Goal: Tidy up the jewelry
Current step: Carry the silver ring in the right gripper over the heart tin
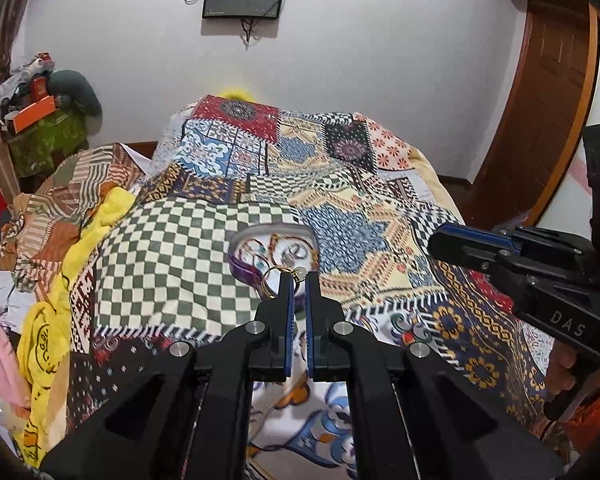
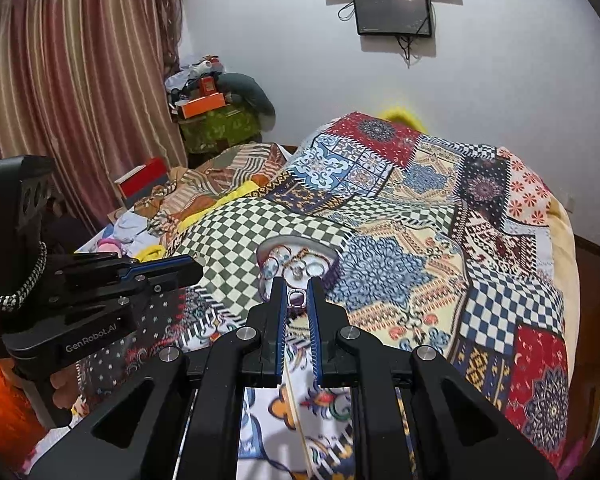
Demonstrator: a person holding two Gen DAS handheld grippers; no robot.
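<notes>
You are working over the bed point(image 1: 380, 208), with a small clear dish point(image 1: 274, 254) lying on its patchwork cover as the landmark for everything else. Your left gripper point(image 1: 299, 280) is clamping down narrow on a gold ring point(image 1: 278, 276), holding it just at the near edge of the dish, above the cover. Your right gripper point(image 2: 299, 286) is pinching a small silver-framed piece point(image 2: 298, 297), also at the near side of the dish point(image 2: 296, 258); what kind of piece it is cannot be made out. More jewelry is lying inside the dish.

Judgement: you are carrying out the sorting step, with one item in each gripper and neither yet put down. The next move is calling for a clear destination for each piece, a steady approach, and a release low enough that the ring is not rolling off into the folds of the cover.
</notes>
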